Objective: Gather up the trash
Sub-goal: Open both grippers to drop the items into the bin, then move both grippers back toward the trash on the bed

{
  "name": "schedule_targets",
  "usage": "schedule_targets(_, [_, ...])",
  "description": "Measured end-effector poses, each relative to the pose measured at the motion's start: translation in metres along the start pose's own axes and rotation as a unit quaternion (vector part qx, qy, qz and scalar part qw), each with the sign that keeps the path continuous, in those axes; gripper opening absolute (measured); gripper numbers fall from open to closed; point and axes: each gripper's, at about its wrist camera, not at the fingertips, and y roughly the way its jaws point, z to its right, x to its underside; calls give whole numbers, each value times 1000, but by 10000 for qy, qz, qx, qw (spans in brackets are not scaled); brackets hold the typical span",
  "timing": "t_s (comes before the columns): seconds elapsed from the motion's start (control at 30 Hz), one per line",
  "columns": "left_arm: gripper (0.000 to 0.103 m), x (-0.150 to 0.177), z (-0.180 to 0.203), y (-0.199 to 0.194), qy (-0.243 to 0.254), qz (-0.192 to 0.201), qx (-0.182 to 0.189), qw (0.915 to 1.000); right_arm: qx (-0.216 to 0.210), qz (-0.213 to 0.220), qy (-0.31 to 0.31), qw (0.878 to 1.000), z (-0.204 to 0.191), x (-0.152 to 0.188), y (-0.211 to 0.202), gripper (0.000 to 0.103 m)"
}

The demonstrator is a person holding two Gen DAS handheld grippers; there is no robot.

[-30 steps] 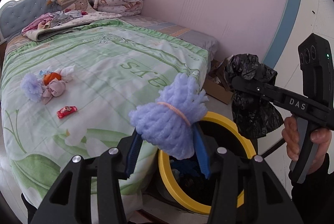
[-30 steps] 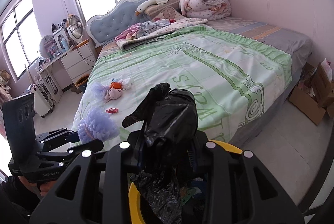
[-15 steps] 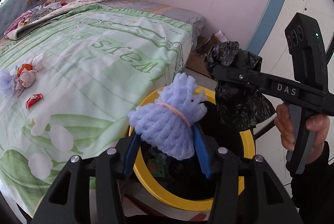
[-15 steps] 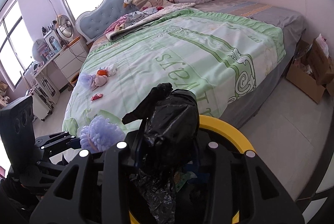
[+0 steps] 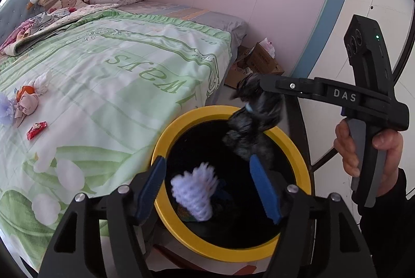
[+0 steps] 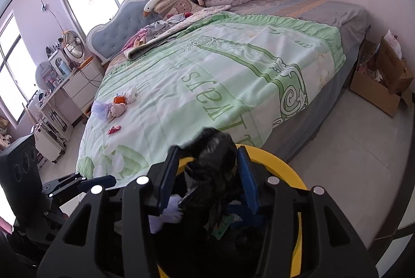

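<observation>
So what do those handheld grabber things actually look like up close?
Each gripper, left and right, is matte black plastic with two blue-padded fingers and silver screws. The right one bears white "DAS" lettering, a grey trigger handle and a green light. The hand wears a black sleeve.

Both wrist views above bin (close), sharing bed

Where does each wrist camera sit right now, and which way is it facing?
Left wrist: on the left gripper, looking down into the yellow-rimmed bin, bed beyond; its open fingers and the person's right hand show.
Right wrist: on the right gripper, above the same bin, facing the bed's headboard and window; its fingers and the left gripper show.
Shared: bin, black bag, purple foam net, green bedspread.
</observation>
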Motion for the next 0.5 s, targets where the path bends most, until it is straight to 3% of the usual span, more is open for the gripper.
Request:
schedule_targets(0.17, [77,-2,-5,-7,-76,145,-10,9999,89,171,65,9998,4,-5,-8,47])
schedule_targets(0.5, [87,-9,-23,-22,-131,464,-355,9982,87,449,56,9989,5,-16,-13,54])
